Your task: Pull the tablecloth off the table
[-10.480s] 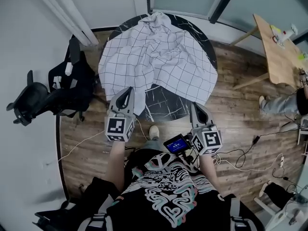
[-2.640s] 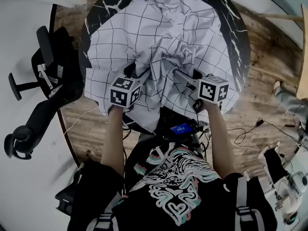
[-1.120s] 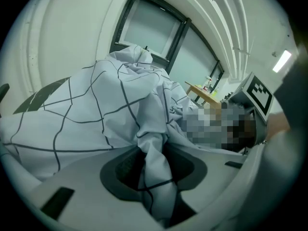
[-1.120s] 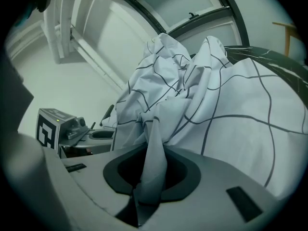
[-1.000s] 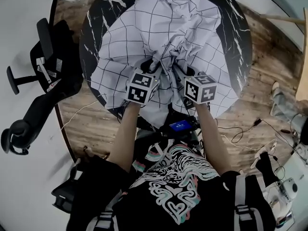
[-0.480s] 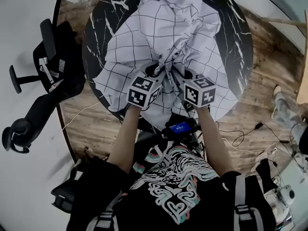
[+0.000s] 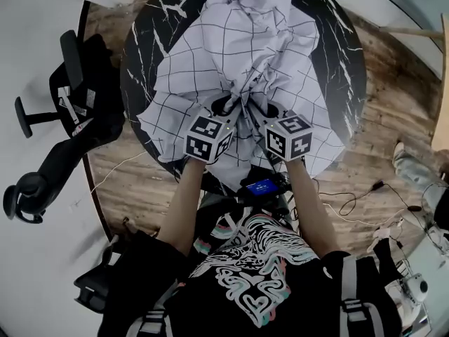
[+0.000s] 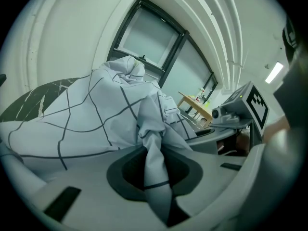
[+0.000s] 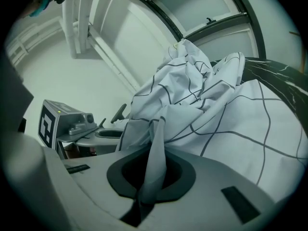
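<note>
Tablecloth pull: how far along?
Done: the left gripper and right gripper have just been closing, and each now pinches a fold of the tablecloth. In hand: the cloth gathers into creases at the jaws. Left: most of it lies on the table; the pull-off is not yet done.

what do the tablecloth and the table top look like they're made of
Tablecloth: thin woven fabric, probably cotton or a blend, matte white with a dark grid; it crumples into soft folds. Table top: looks like black marble or a marble-look slab, white veins.
</note>
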`<state>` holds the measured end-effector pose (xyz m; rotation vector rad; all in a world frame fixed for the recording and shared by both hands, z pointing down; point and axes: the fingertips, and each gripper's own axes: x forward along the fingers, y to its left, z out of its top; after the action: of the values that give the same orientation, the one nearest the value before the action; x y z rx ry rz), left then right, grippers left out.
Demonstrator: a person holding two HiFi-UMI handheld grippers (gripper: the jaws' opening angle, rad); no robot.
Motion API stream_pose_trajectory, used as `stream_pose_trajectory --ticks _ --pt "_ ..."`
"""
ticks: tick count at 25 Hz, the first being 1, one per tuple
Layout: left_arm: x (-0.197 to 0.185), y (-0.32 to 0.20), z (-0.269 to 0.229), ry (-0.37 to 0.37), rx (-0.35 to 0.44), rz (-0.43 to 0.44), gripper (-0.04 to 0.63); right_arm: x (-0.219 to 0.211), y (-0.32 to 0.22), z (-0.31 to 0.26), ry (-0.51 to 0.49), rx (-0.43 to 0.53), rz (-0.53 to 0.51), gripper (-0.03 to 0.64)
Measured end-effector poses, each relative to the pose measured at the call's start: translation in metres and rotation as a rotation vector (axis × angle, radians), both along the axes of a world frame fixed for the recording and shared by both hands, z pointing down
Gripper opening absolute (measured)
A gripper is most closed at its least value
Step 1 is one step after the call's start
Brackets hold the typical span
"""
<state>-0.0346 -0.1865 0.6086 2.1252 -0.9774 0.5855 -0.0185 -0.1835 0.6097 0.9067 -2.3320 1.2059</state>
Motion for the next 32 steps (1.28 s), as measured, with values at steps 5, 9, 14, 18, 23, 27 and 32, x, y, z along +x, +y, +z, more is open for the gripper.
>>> stream_pose_trajectory --ticks 5,9,14,18,23,27,32 --pt "0.003 0.000 -0.013 0.011 0.035 -0.016 0.048 0.003 -0.001 -0.013 -0.008 0.033 0.008 0.020" --pt "0.004 0.000 -0.029 0.031 0.069 -0.027 0.045 0.004 0.000 -0.029 -0.025 0.074 0.019 0.020" --pt "0.005 0.000 -0.047 0.040 0.114 -0.030 0.041 0.005 0.000 -0.048 -0.024 0.126 0.026 0.020" --pt "0.005 0.003 -0.064 0.051 0.151 -0.031 0.040 0.004 0.003 -0.066 -0.020 0.172 0.028 0.020" --pt "0.004 0.006 -0.088 0.058 0.200 -0.030 0.038 0.004 0.006 -0.089 -0.023 0.225 0.035 0.018" --pt "0.004 0.010 -0.105 0.061 0.236 -0.024 0.037 0.003 0.009 -0.106 -0.018 0.265 0.041 0.018" --pt "0.005 0.014 -0.124 0.057 0.290 -0.022 0.034 0.005 0.013 -0.126 -0.013 0.317 0.050 0.018"
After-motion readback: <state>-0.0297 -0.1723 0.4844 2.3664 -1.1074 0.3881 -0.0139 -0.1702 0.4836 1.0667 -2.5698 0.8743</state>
